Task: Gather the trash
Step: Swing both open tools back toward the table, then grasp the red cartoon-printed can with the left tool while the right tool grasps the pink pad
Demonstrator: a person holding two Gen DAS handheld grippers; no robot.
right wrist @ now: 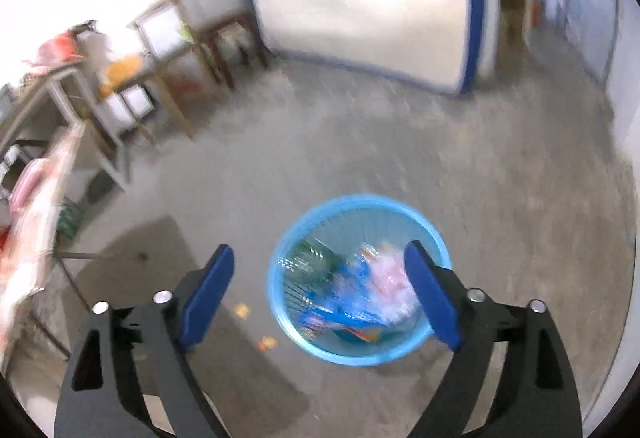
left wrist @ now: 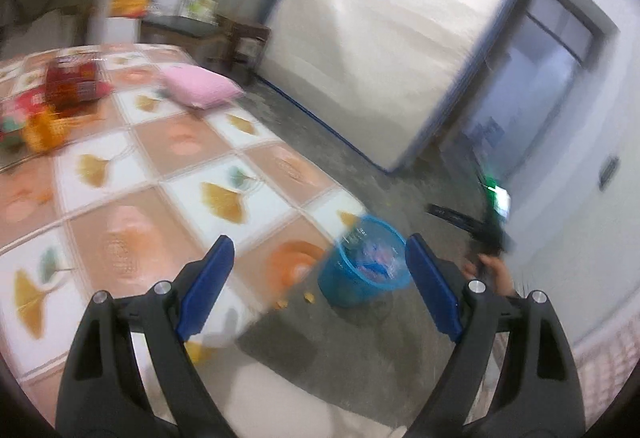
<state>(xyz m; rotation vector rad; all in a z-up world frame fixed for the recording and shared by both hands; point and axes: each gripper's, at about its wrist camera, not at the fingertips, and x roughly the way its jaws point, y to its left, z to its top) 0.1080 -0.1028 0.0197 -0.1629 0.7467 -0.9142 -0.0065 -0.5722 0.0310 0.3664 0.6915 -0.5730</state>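
Observation:
A blue mesh trash basket (right wrist: 288, 322) stands on the grey floor and holds several wrappers (right wrist: 384, 282). It also shows in the left wrist view (left wrist: 340, 282), beside the table's corner. My right gripper (right wrist: 320, 250) is open and empty, above the basket's left rim. My left gripper (left wrist: 320, 242) is open and empty, above the table's corner and the basket. The right gripper's dark body and the hand on it (left wrist: 490, 238) show to the right of the basket. Small orange scraps lie on the floor near the basket (right wrist: 267, 343), also seen in the left wrist view (left wrist: 281, 304).
A table with a tiled leaf-pattern cloth (left wrist: 120, 198) fills the left. On it lie a pink bag (left wrist: 196, 86), red packets (left wrist: 74, 80) and yellow wrappers (left wrist: 44, 130). A white mattress (left wrist: 380, 50) leans on the wall. Wooden stools (right wrist: 192, 50) stand behind.

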